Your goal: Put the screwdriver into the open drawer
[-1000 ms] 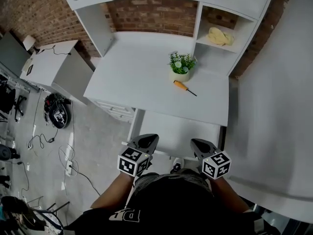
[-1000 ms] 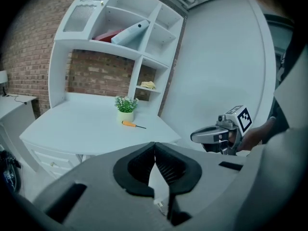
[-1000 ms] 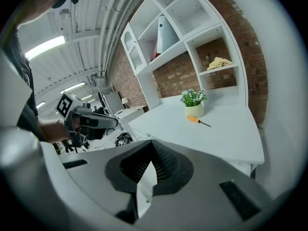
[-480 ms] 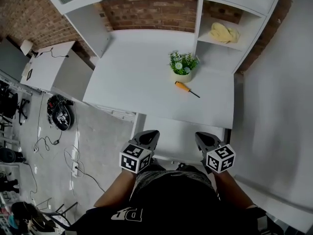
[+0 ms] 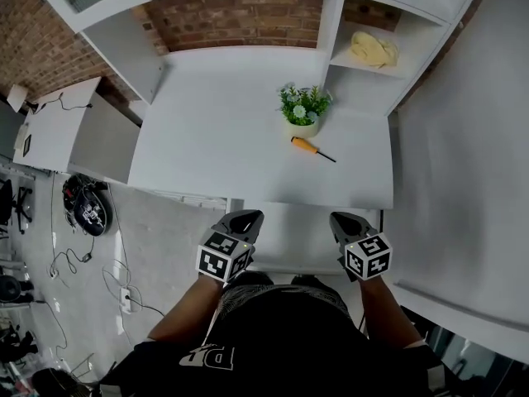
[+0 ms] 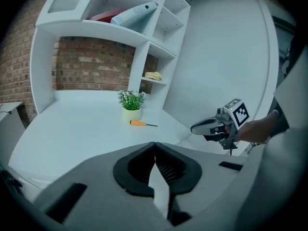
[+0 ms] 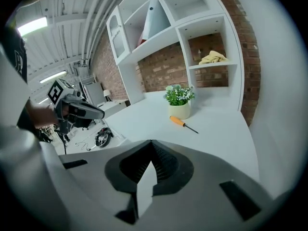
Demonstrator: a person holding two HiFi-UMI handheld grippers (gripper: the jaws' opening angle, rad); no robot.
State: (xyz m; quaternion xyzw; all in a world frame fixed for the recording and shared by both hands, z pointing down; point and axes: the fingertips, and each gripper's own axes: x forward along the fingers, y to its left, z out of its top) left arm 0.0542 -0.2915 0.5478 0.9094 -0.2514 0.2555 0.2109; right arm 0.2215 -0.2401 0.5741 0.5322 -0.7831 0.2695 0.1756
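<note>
The left tool (image 5: 245,217) and the right tool (image 5: 340,219) hung low at the near edge of the table (image 5: 211,143), one at each side of the open drawer (image 5: 299,240). Each had its jaws pressed together with nothing between them. That suited an approach, to my eye: neither tool had anything to carry yet, and the reach had not begun.

The screwdriver (image 5: 308,145) lay flat on the table, ahead of the right tool and well apart from it, beyond the drawer. It lay farther from the left tool, so the right one looked the likelier to fetch it. Its orange handle pointed toward the left tool's side, and its thin shaft toward the right tool's.

The drawer stood pulled out between the two tools, and what showed of it was bare white. Just past the screwdriver a pale pot (image 5: 303,127) held a small green plant. Farther ahead of the right tool, a shelf nook (image 5: 351,63) held a crumpled yellow cloth (image 5: 372,48).
</note>
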